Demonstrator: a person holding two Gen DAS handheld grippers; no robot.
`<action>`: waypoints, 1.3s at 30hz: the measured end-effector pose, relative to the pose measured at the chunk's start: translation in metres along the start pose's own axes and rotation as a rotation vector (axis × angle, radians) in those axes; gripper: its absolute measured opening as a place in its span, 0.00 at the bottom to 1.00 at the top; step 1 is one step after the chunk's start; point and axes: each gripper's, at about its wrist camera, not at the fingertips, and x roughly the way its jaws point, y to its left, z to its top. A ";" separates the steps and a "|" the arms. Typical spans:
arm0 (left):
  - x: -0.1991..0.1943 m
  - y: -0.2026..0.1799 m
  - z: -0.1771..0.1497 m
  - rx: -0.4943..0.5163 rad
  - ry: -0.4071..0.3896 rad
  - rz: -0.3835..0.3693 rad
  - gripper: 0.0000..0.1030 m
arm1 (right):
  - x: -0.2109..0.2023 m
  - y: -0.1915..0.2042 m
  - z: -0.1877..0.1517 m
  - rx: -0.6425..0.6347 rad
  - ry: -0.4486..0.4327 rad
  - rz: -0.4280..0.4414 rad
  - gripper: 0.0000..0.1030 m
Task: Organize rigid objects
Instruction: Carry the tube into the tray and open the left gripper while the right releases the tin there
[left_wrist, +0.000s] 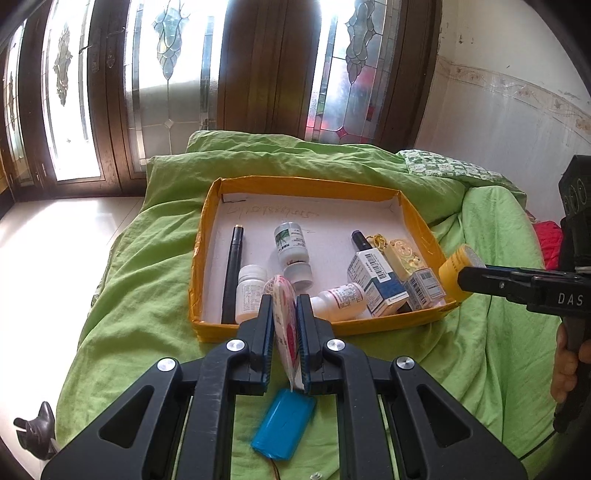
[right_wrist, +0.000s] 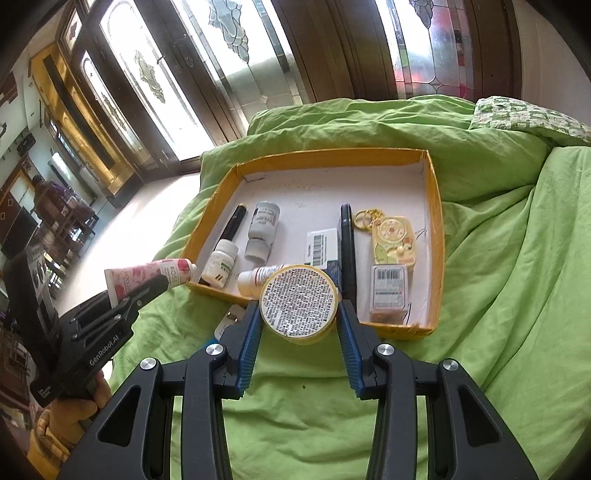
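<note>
pink tube (right_wrist: 147, 277): "ROSE" | left gripper (right_wrist: 157, 282): "GenRobot.AI" | right gripper (left_wrist: 461, 281): "DAS"

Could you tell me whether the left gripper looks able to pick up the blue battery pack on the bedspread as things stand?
Probably not yet. The left gripper is shut on the pink tube, so its jaws are occupied. The blue battery pack lies uncovered on the green bedspread just beneath it, so the way looks free once the tube is released.

The left hand-held gripper (left_wrist: 284, 314) points forward, its fingers nearly together and clamped on something thin. The right hand-held gripper (right_wrist: 299, 317) is level, fingers spread wider, gripping a round item.
</note>
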 end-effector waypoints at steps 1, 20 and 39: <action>0.001 -0.003 0.004 0.006 -0.002 -0.003 0.09 | -0.001 -0.003 0.004 0.005 -0.007 -0.002 0.35; 0.056 -0.040 0.040 0.078 0.023 -0.060 0.09 | 0.029 -0.042 0.061 0.051 -0.044 -0.038 0.35; 0.149 -0.044 0.070 0.039 0.099 -0.057 0.09 | 0.102 -0.085 0.102 0.047 0.023 -0.115 0.35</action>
